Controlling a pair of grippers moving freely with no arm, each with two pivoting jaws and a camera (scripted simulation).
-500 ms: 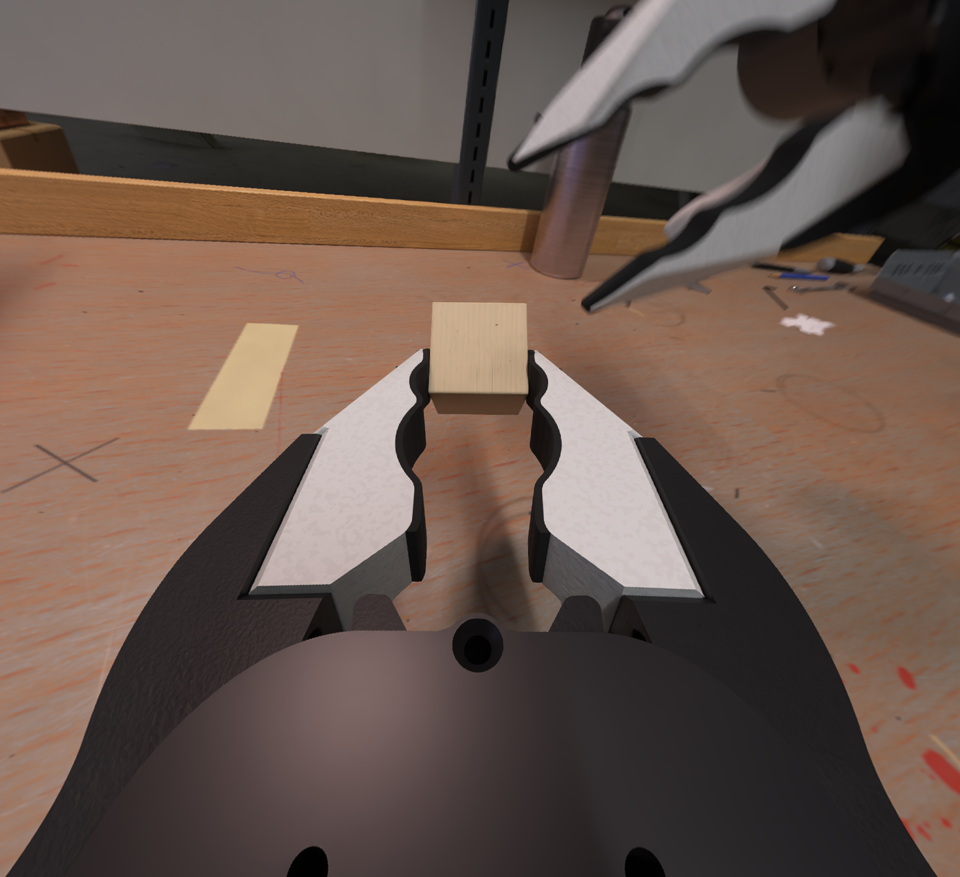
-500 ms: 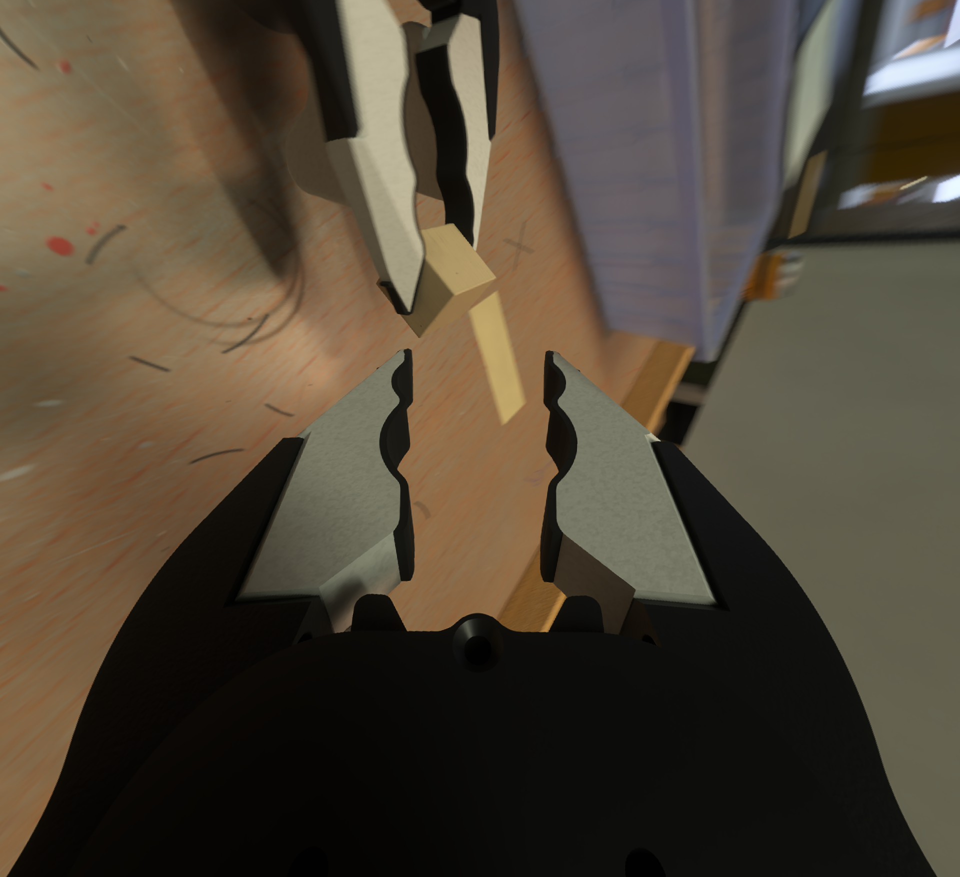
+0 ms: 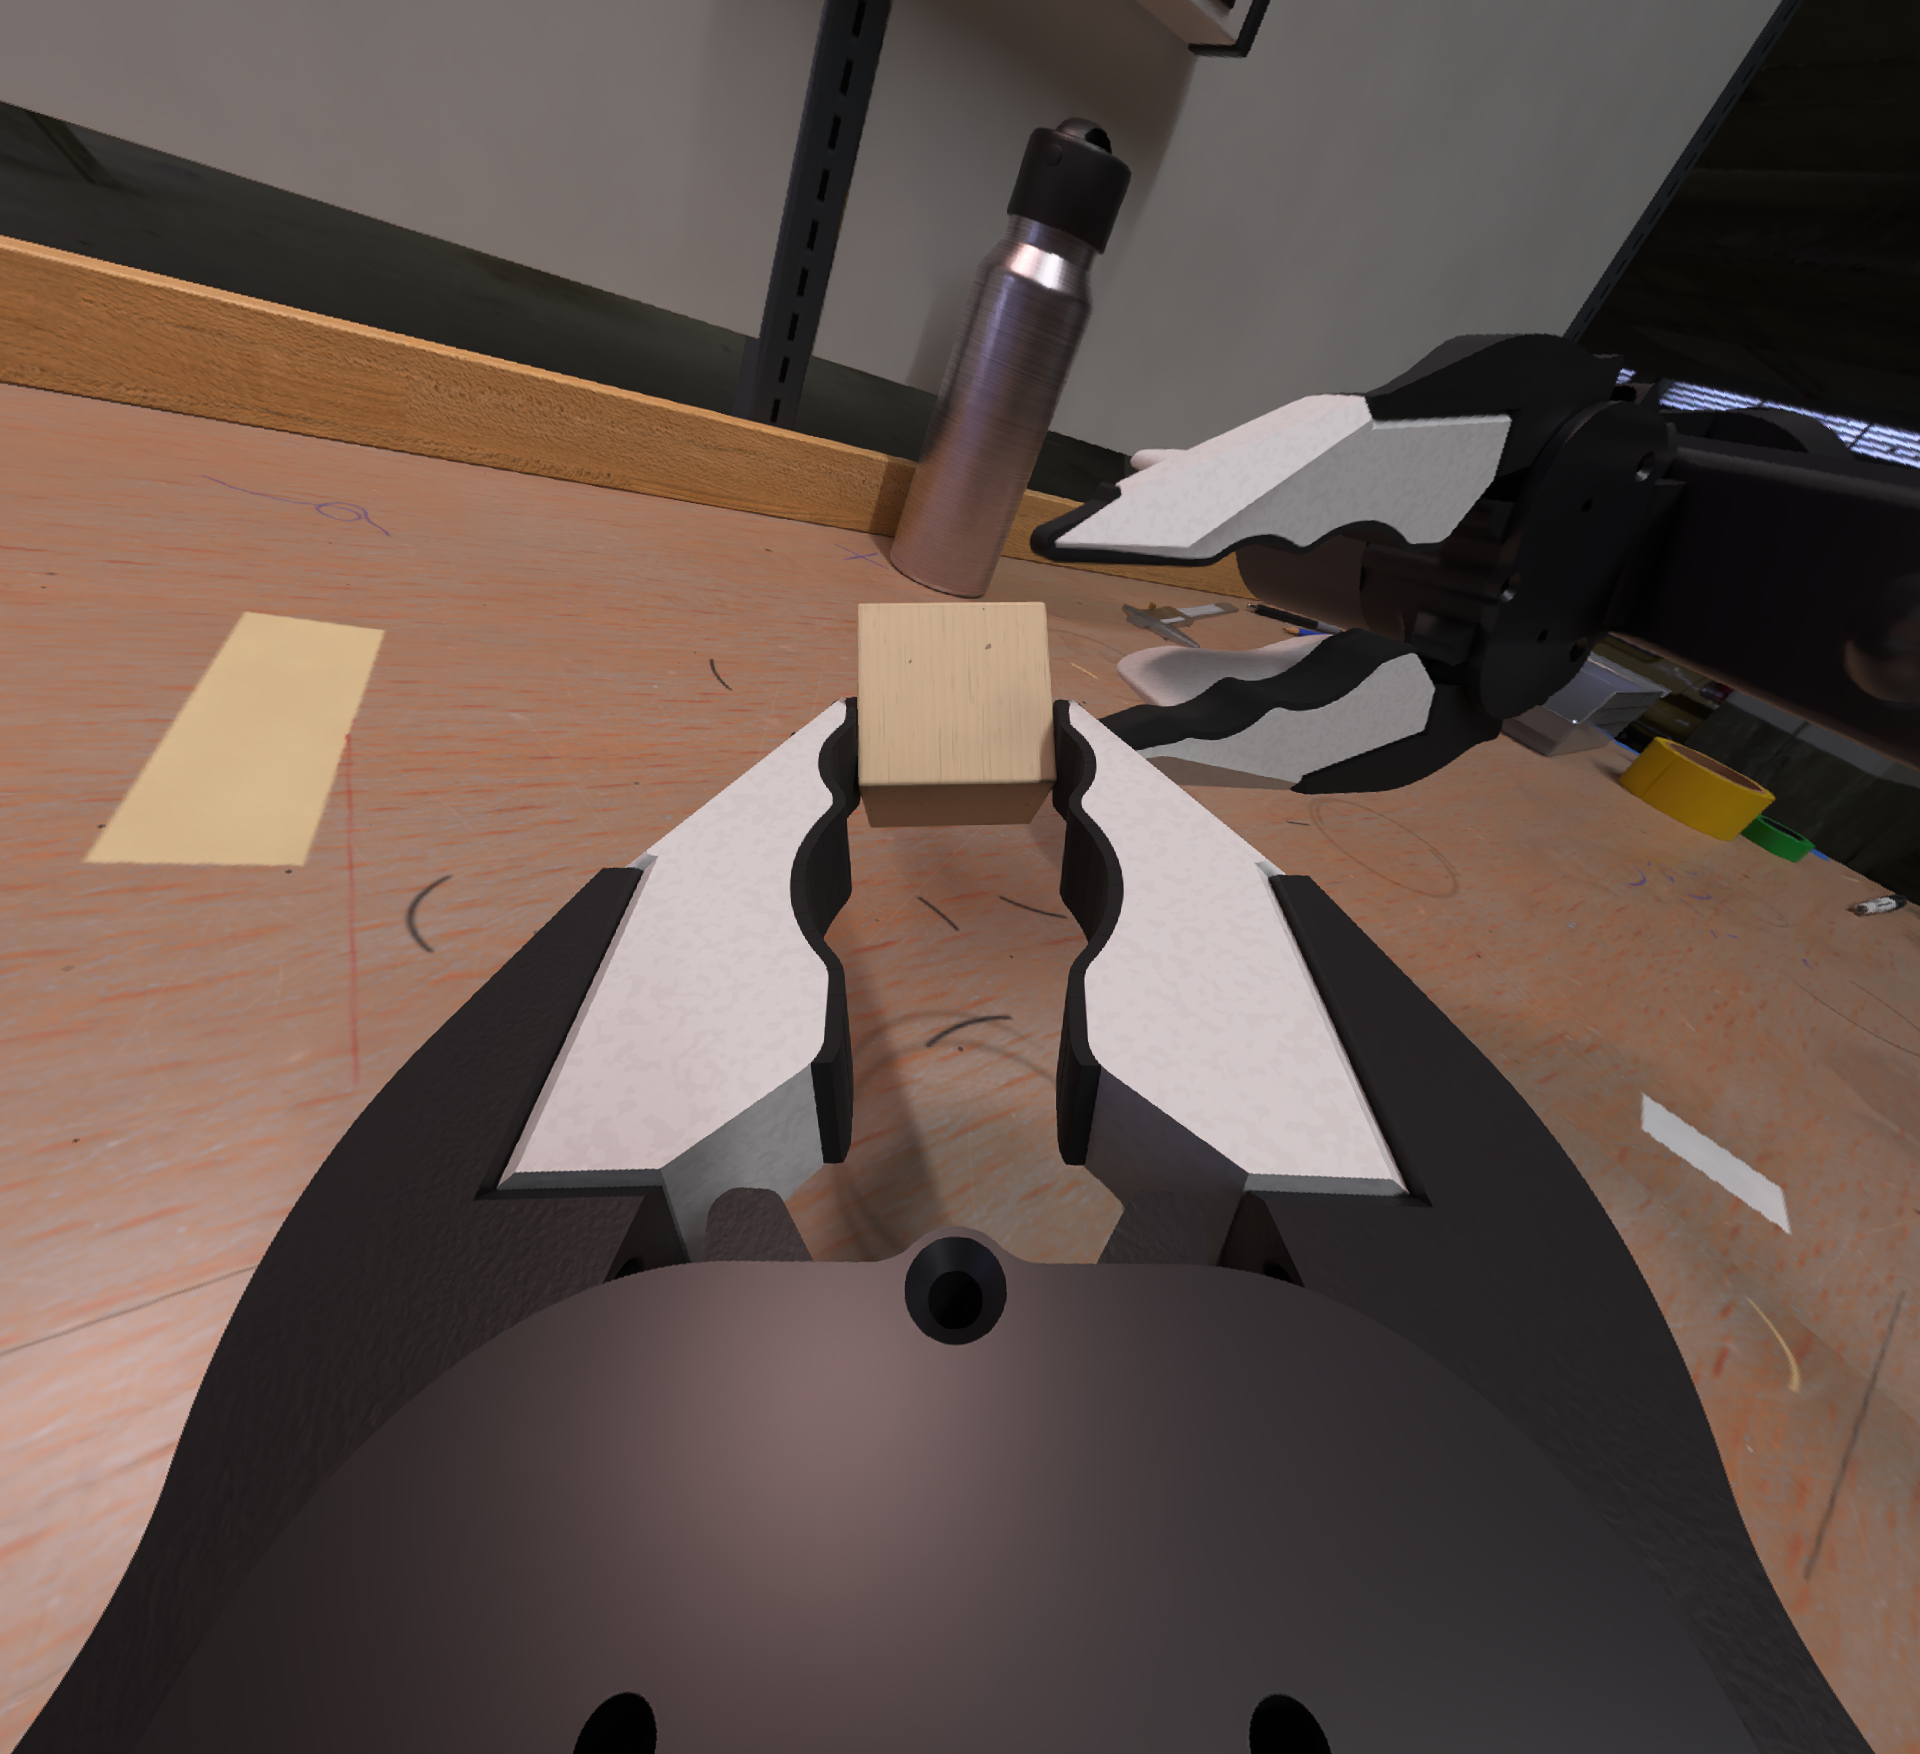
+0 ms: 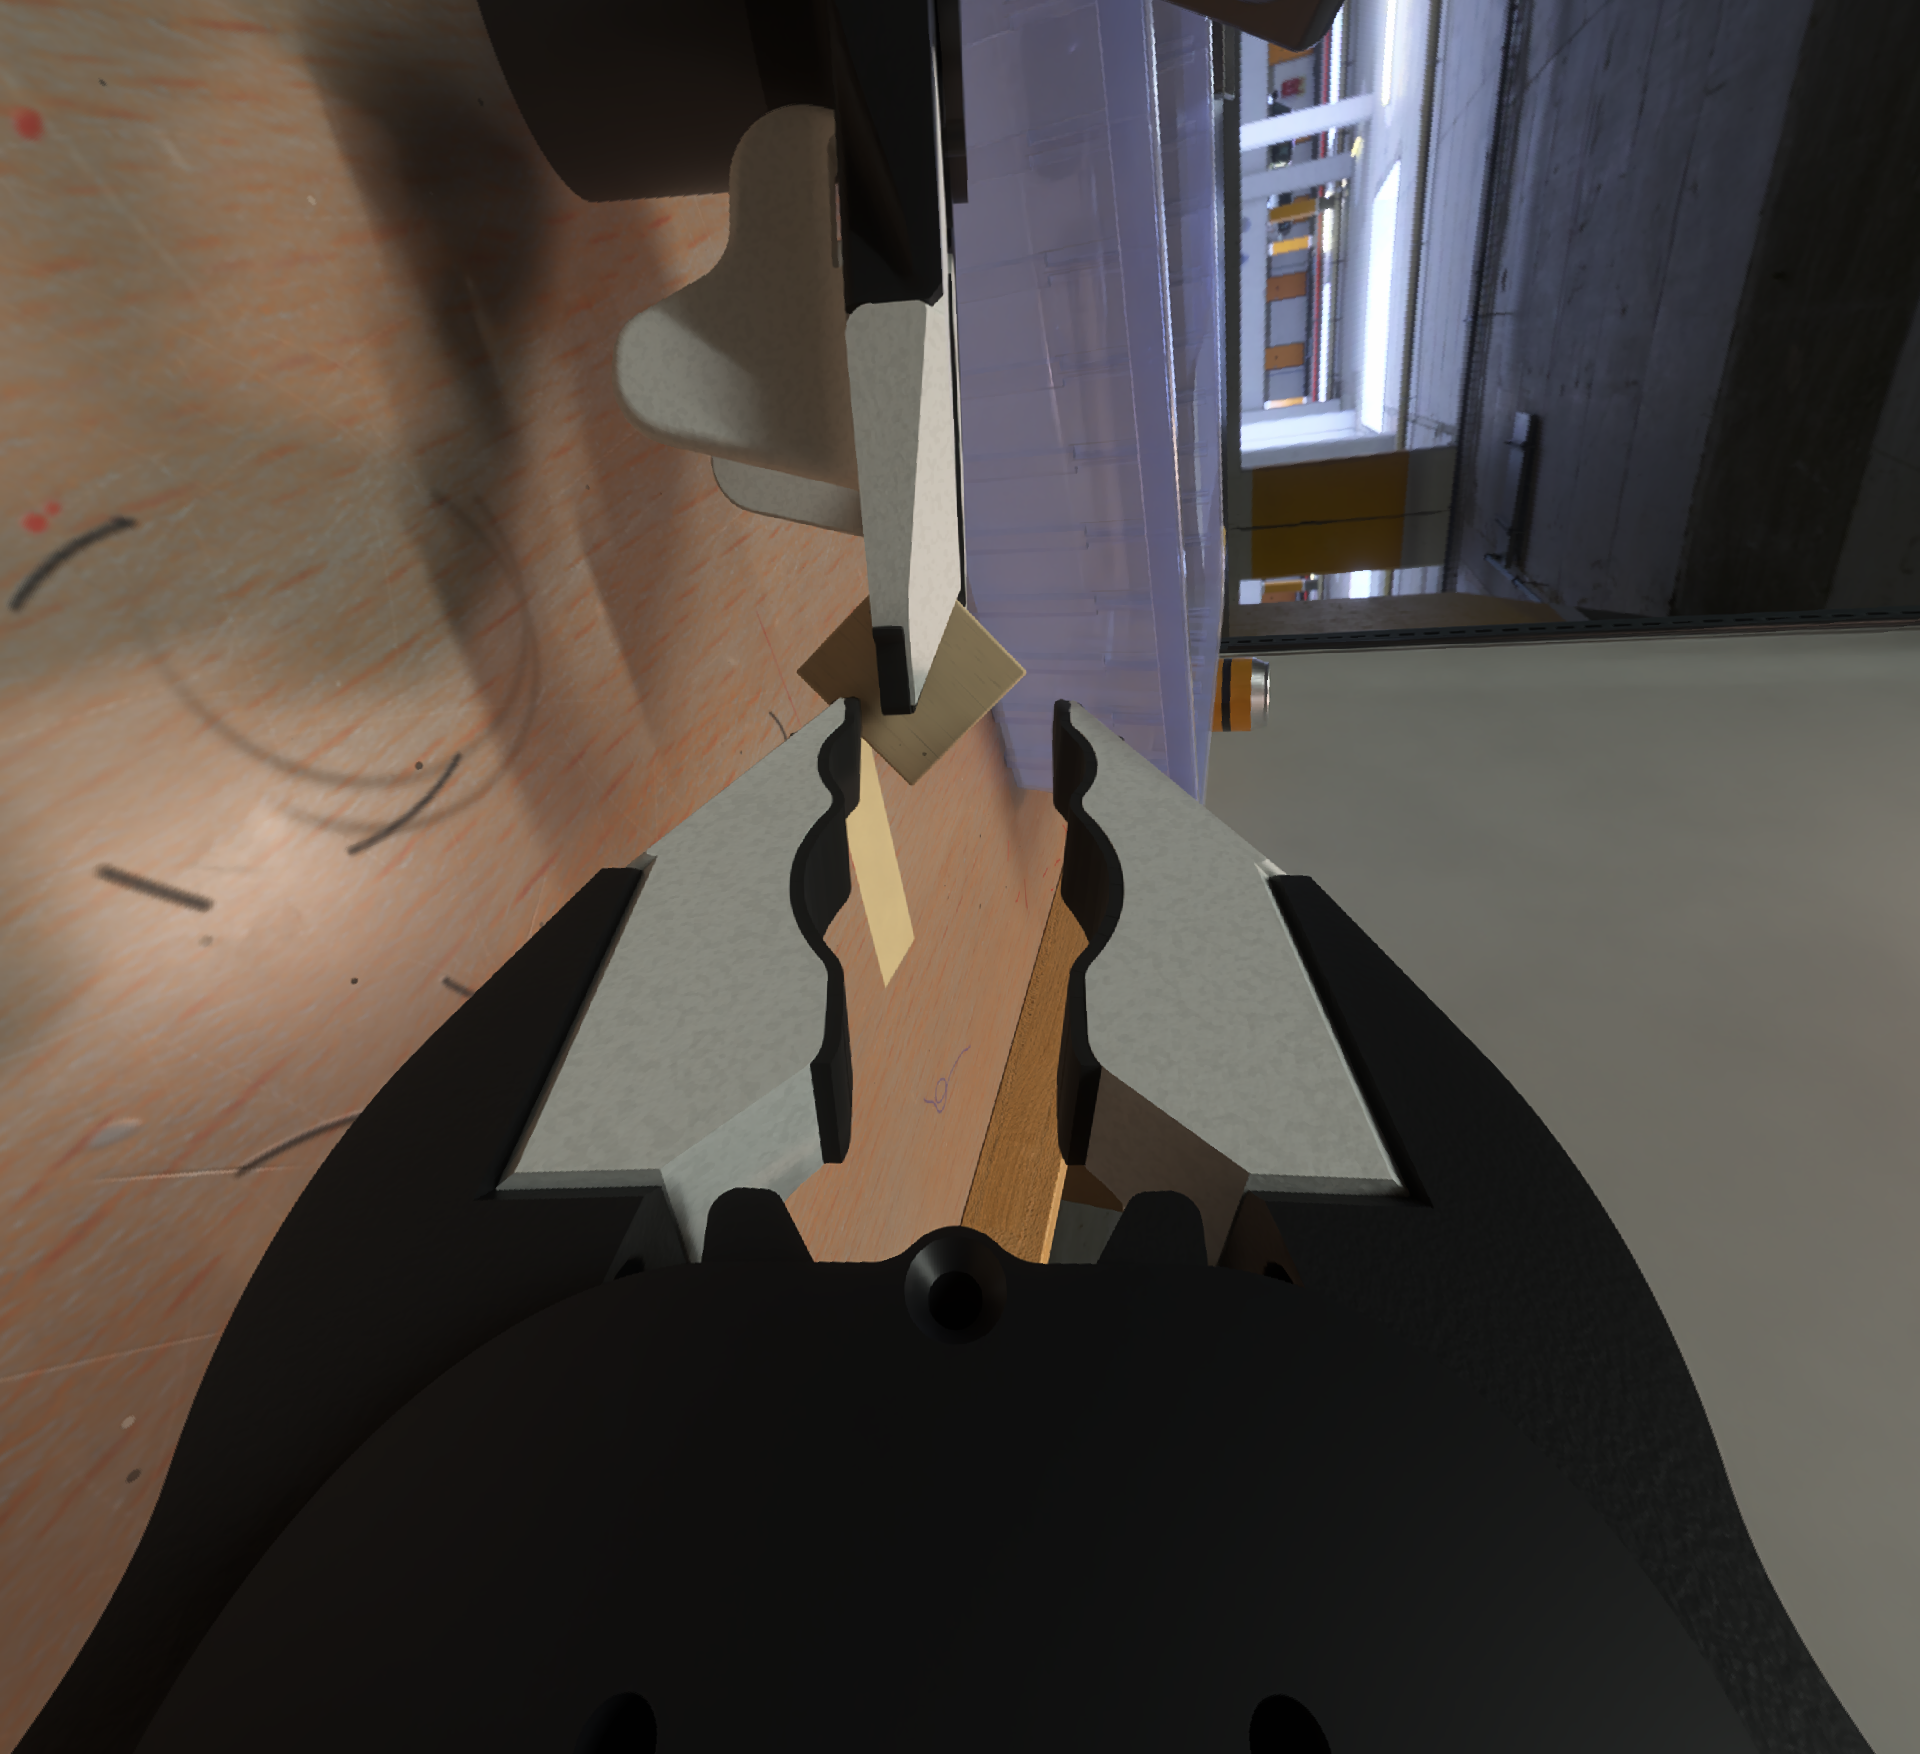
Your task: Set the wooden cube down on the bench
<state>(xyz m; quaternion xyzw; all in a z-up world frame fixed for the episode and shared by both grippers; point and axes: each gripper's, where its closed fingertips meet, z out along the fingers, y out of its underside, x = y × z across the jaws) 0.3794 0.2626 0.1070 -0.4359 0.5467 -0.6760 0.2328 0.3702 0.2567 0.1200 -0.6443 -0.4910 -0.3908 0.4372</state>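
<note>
Wooden cube (image 3: 951,696) clamped between the tips of the left tongs (image 3: 954,748), apparently above the table (image 3: 520,717), not yet set down. Right tongs (image 4: 956,717) open, holding nothing, just beside the cube. Remaining: lower, release.

L gripper (image 3: 954,728) clamping wooden cube (image 3: 951,692), R gripper (image 3: 1091,634) beside, spread, bench (image 3: 520,748)
</note>
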